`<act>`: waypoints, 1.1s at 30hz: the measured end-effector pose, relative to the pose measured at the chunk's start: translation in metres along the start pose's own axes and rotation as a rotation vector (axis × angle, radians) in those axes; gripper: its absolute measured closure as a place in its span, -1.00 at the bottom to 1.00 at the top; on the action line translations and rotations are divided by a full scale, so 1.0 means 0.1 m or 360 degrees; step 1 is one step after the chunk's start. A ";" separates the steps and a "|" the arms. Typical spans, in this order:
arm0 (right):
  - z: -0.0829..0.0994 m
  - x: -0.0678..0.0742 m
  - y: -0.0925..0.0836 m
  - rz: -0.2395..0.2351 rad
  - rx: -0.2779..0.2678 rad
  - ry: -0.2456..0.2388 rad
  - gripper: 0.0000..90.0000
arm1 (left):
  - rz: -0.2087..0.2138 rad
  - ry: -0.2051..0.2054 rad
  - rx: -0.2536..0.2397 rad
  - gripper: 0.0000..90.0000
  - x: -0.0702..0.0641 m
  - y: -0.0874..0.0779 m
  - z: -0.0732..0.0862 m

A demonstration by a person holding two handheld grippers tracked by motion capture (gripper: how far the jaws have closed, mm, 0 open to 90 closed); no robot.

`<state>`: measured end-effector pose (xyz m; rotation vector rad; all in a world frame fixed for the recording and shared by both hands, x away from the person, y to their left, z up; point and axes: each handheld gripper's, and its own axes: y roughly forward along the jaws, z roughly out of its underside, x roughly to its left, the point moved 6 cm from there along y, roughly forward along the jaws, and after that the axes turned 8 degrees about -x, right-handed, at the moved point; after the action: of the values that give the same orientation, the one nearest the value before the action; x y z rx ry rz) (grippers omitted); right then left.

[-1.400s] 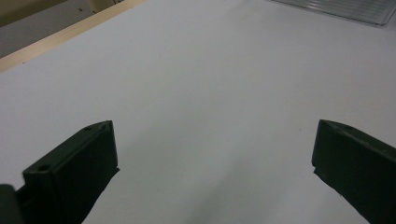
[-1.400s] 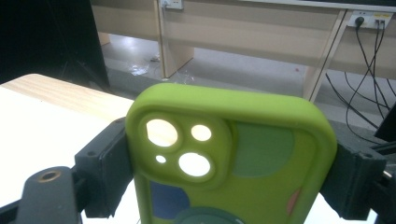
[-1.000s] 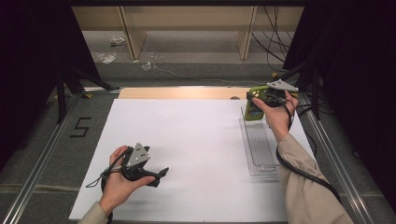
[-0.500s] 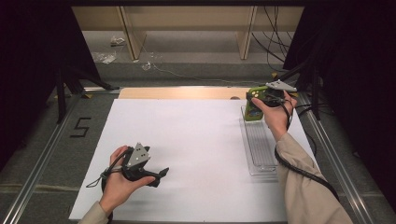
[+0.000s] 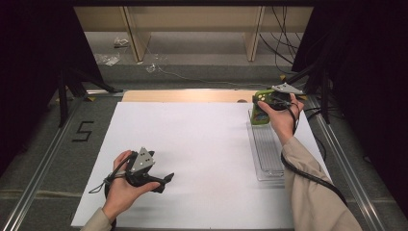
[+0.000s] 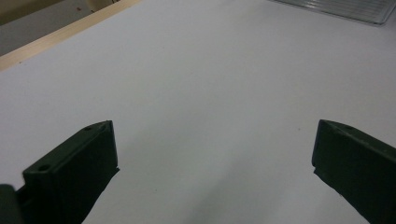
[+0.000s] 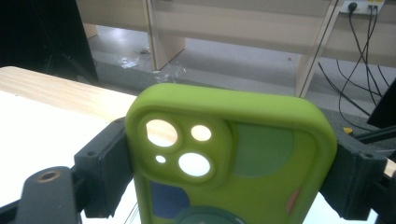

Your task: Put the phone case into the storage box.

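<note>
Dark curtains close off both sides of my workspace, with pale shelving and loose cables at the far end. Below them the counter (image 5: pixel 96 139) carries a big white sheet (image 5: pixel 202 144), the largest thing I have to work over, and most of it is bare. Along its right edge lies a long clear tray (image 5: pixel 267 154) with a ribbed floor, its far end under my right hand.

My right gripper (image 5: pixel 265 107) sits at that far end of the tray, and its fingers (image 7: pixel 105 161) are clamped on the two long sides of a green phone case (image 7: pixel 233 154). In the right gripper view the case stands upright with its camera cutouts at the top left and the pads biting just below its rounded top corners. I judge the step in hand to be moving the case at the tray, lifting it out or setting it in; which, I cannot tell.

To do it well I would keep the case level and the squeeze steady, since soft silicone bows and can slip, and keep it clear of the tray wall.

My left gripper (image 5: pixel 161 180) rests low on the sheet's near left, well apart, fingers (image 6: pixel 74 163) spread wide with nothing between them.
</note>
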<state>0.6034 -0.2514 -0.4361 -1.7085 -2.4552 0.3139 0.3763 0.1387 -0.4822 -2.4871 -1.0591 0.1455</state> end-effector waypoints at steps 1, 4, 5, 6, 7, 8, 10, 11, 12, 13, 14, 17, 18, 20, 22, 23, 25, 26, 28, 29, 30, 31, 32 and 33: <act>0.00 0.00 0.00 0.0003 0.0003 -0.0002 -0.63 | 0.0000 -0.0001 -0.0001 -1.00 0.00 0.00 0.00; 0.02 -0.01 0.02 0.0011 0.0006 0.0001 -0.63 | 0.0000 0.0000 -0.0002 -1.00 0.00 0.00 0.00; 0.02 -0.01 0.03 0.0013 0.0008 0.0003 -0.63 | 0.0001 0.0000 0.0000 -1.00 0.00 0.00 0.00; 0.02 -0.01 0.03 0.0014 0.0012 0.0005 -0.63 | 0.0002 0.0000 0.0001 -1.00 0.00 0.00 0.00; 0.03 -0.01 0.03 0.0013 0.0014 0.0003 -0.63 | 0.0002 -0.0001 0.0000 -1.00 0.00 0.00 0.00; 0.03 -0.01 0.04 0.0013 0.0015 0.0005 -0.63 | 0.0002 0.0000 0.0001 -1.00 0.00 0.01 0.00; 0.04 -0.01 0.04 0.0017 0.0016 0.0005 -0.63 | 0.0003 0.0001 0.0001 -1.00 -0.01 0.01 0.00; 0.04 -0.01 0.04 0.0018 0.0017 0.0004 -0.63 | 0.0004 0.0001 0.0000 -1.00 -0.01 0.01 0.00; 0.04 -0.01 0.05 0.0019 0.0017 0.0004 -0.63 | 0.0004 0.0001 0.0001 -1.00 -0.01 0.01 0.00; 0.05 -0.01 0.05 0.0022 0.0018 0.0003 -0.63 | 0.0004 0.0002 0.0001 -1.00 -0.01 0.01 0.00; 0.05 -0.01 0.05 0.0022 0.0020 0.0000 -0.63 | 0.0004 0.0001 0.0001 -1.00 -0.01 0.01 0.00; 0.07 -0.01 0.06 0.0028 0.0026 -0.0002 -0.63 | 0.0002 -0.0001 -0.0001 -1.00 -0.01 0.01 0.00; 0.07 -0.01 0.06 0.0030 0.0021 -0.0003 -0.63 | 0.0003 -0.0001 -0.0002 -1.00 -0.01 0.00 0.00; 0.07 0.00 0.06 0.0032 0.0024 -0.0007 -0.63 | 0.0004 -0.0001 -0.0001 -1.00 -0.01 0.00 0.00; 0.08 0.00 0.07 0.0034 0.0025 -0.0009 -0.63 | 0.0004 0.0001 0.0000 -1.00 -0.01 0.01 0.00; 0.08 0.00 0.07 0.0035 0.0025 -0.0009 -0.63 | 0.0005 0.0001 0.0000 -1.00 -0.01 0.01 0.00; 0.08 0.00 0.07 0.0037 0.0023 -0.0011 -0.63 | 0.0006 0.0003 0.0002 -1.00 -0.01 0.01 0.00; 0.08 0.00 0.07 0.0037 0.0022 -0.0013 -0.64 | 0.0005 0.0002 0.0000 -1.00 -0.01 0.01 0.00; 0.08 0.00 0.07 0.0043 0.0016 -0.0010 -0.64 | 0.0006 0.0002 0.0001 -1.00 -0.01 0.01 0.00; 0.08 0.00 0.08 0.0045 0.0014 -0.0010 -0.64 | 0.0005 0.0002 0.0001 -1.00 -0.01 0.01 0.00; 0.08 0.00 0.08 0.0047 0.0012 -0.0010 -0.64 | 0.0005 0.0001 -0.0001 -1.00 -0.01 0.01 0.00; 0.08 0.00 0.08 0.0050 0.0011 -0.0009 -0.64 | 0.0007 0.0003 0.0002 -1.00 -0.01 0.01 0.00; 0.08 0.00 0.08 0.0051 0.0008 -0.0009 -0.64 | 0.0008 0.0002 0.0002 -1.00 -0.01 0.01 0.01; 0.09 0.00 0.09 0.0054 0.0008 -0.0009 -0.65 | 0.0009 0.0004 0.0004 -1.00 -0.02 0.01 0.01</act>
<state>0.6093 -0.2498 -0.4464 -1.7512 -2.4296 0.3285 0.3759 0.1371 -0.4834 -2.4874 -1.0507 0.1453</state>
